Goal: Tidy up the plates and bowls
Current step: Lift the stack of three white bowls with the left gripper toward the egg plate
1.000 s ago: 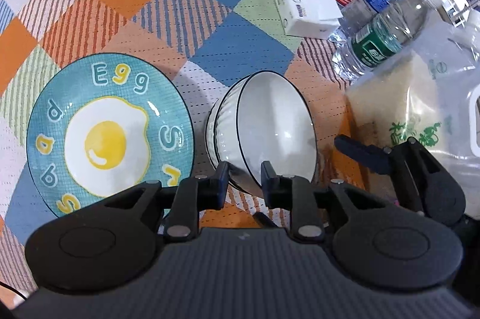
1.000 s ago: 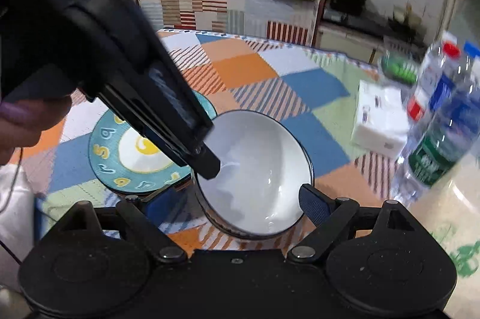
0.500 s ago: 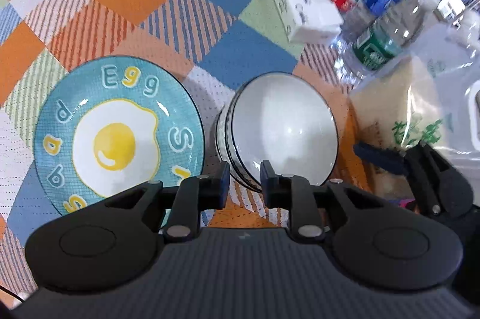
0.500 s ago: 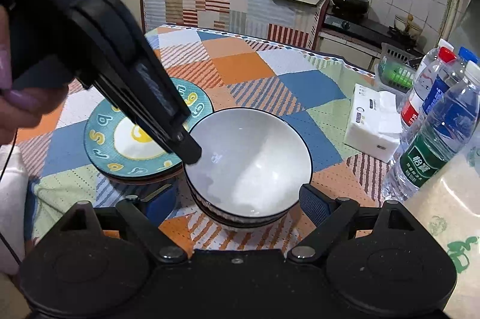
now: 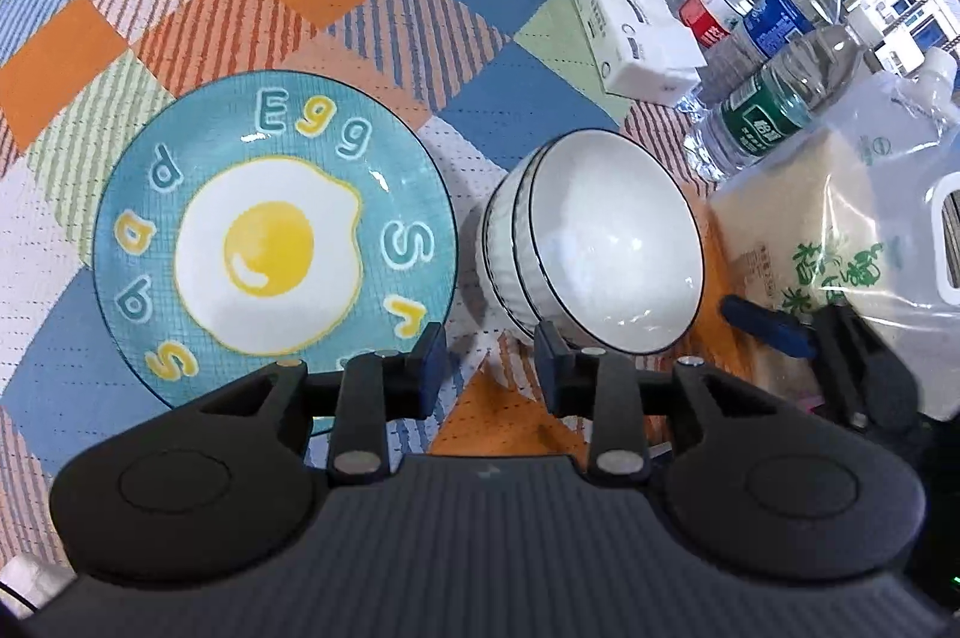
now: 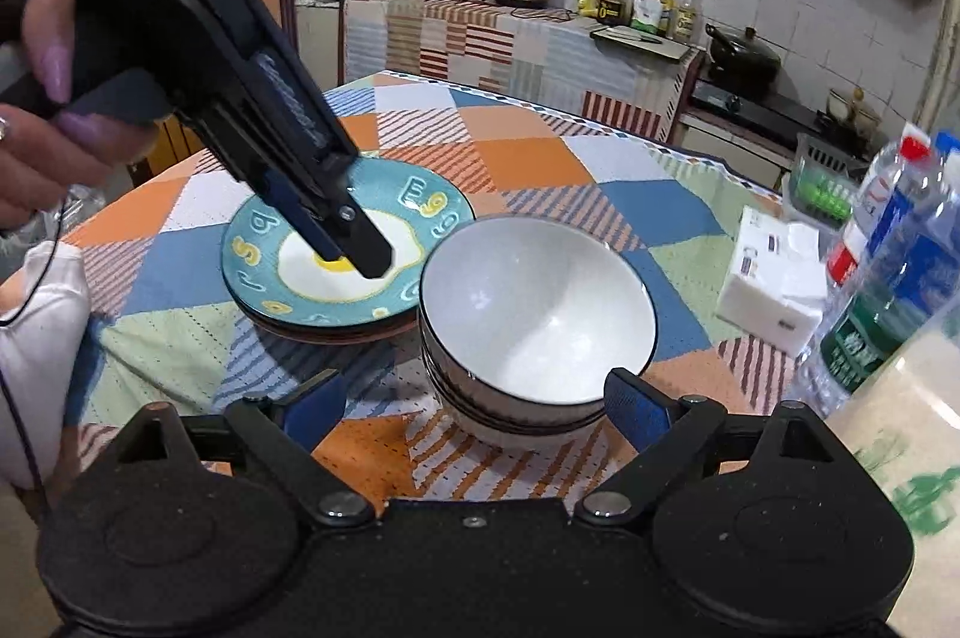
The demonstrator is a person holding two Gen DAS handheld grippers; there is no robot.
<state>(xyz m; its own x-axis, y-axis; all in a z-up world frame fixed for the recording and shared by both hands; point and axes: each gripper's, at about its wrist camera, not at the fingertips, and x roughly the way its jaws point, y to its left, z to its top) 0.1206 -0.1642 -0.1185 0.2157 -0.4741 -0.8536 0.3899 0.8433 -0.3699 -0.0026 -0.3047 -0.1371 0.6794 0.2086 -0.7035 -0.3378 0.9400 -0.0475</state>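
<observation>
Bowls [image 5: 591, 242] stacked just beside the plates [image 6: 348, 254]. Left gripper [image 5: 489, 359] just opening, empty; right gripper [image 6: 474, 398] wide, empty. Seems nearly finished.

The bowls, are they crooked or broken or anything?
No breakage shows. The white bowls sit nested in a stack on the tablecloth, beside the egg plate. In the left wrist view the stack looks tipped, but the right wrist view shows it sitting level.
</observation>
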